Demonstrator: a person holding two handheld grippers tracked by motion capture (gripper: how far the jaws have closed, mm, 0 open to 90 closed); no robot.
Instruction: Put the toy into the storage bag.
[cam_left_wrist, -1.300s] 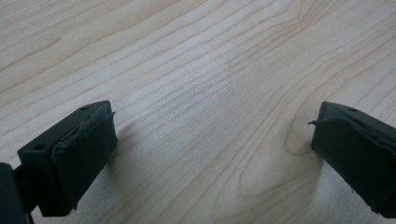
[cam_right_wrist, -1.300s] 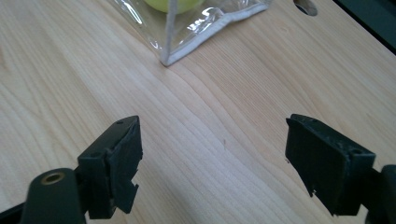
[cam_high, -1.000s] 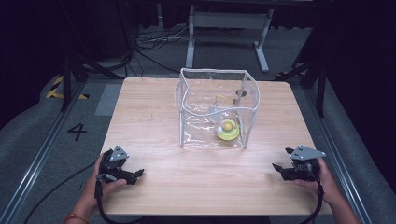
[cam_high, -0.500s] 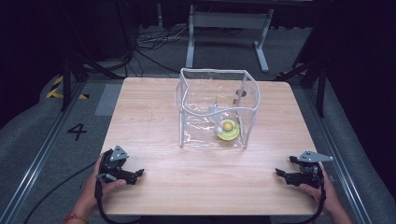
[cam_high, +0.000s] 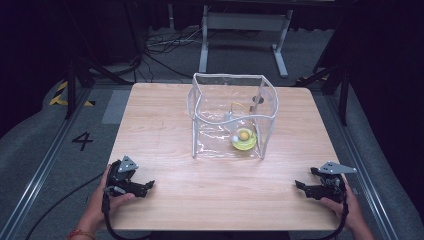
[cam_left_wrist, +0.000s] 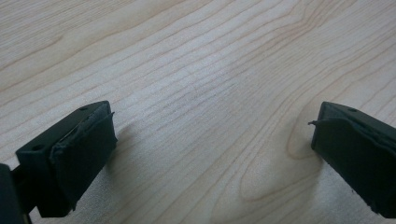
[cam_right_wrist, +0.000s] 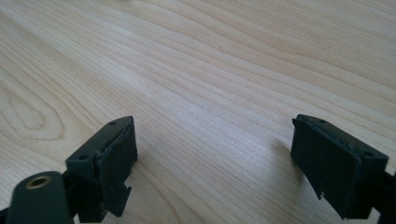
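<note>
A clear plastic box-shaped bag (cam_high: 215, 100) with a white rim stands at the table's middle back. Inside it lie a yellow-green round thing (cam_high: 244, 139) and a small white ball (cam_high: 234, 138). My left gripper (cam_high: 147, 187) rests at the near left of the table and points right. Its jaws stand open over bare wood (cam_left_wrist: 210, 154). My right gripper (cam_high: 300, 187) sits at the near right and points left. Its jaws have just been opening and stand wide apart with nothing between them (cam_right_wrist: 212, 158). Both grippers are far from the bag.
The wooden table (cam_high: 165, 130) is bare in front of the bag and to both sides of it. Beyond its far edge are a metal frame (cam_high: 242, 22) and cables (cam_high: 165, 45) on the dark floor. A rail runs along each side of the table.
My right gripper has sunk a little and shifted toward the near right corner, then held still. The left gripper and the bag have not moved.
</note>
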